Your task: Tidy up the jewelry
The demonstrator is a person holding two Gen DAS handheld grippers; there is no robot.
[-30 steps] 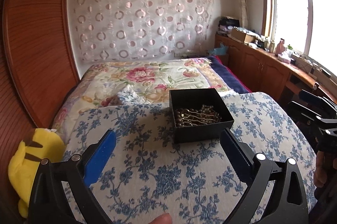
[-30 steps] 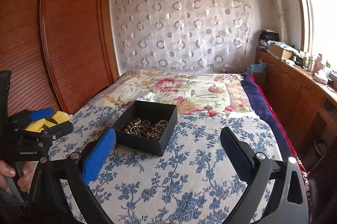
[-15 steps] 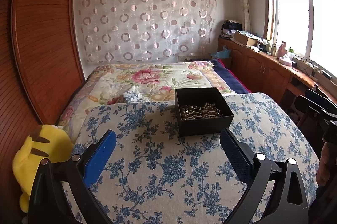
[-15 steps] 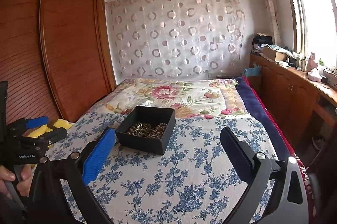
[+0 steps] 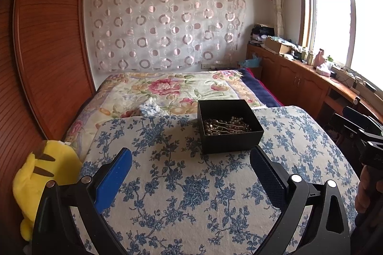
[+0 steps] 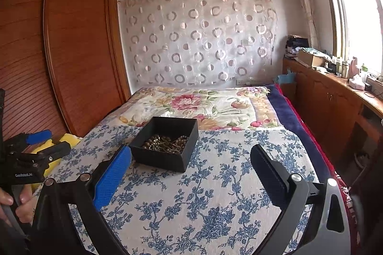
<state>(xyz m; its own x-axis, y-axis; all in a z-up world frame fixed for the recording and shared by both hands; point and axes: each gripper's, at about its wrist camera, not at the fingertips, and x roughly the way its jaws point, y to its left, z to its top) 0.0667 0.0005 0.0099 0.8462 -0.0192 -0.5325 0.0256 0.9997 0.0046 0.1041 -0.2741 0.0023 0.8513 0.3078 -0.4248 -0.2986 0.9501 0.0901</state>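
A black open box (image 5: 229,128) (image 6: 167,144) sits on a blue-flowered cloth (image 5: 191,183) (image 6: 215,183) spread over the bed. Inside lies a tangle of brownish beaded jewelry (image 5: 226,127) (image 6: 165,142). My left gripper (image 5: 190,159) hangs open above the cloth, just short of the box, nothing between its blue pads. My right gripper (image 6: 191,156) is open too, its left pad (image 6: 112,177) close beside the box's near left corner. Each gripper shows at the edge of the other's view: the right gripper (image 5: 359,130), and the left gripper (image 6: 36,154) held by a hand (image 6: 16,202).
A yellow plush toy (image 5: 43,178) lies at the cloth's left edge by the wooden wardrobe (image 5: 43,51). A flowered quilt (image 5: 172,89) covers the far bed. A wooden counter (image 5: 311,77) with clutter runs under the window at right.
Both grippers have drawn back and risen a little, so the box sits lower and farther in each view. Both stay open. The box has not moved.
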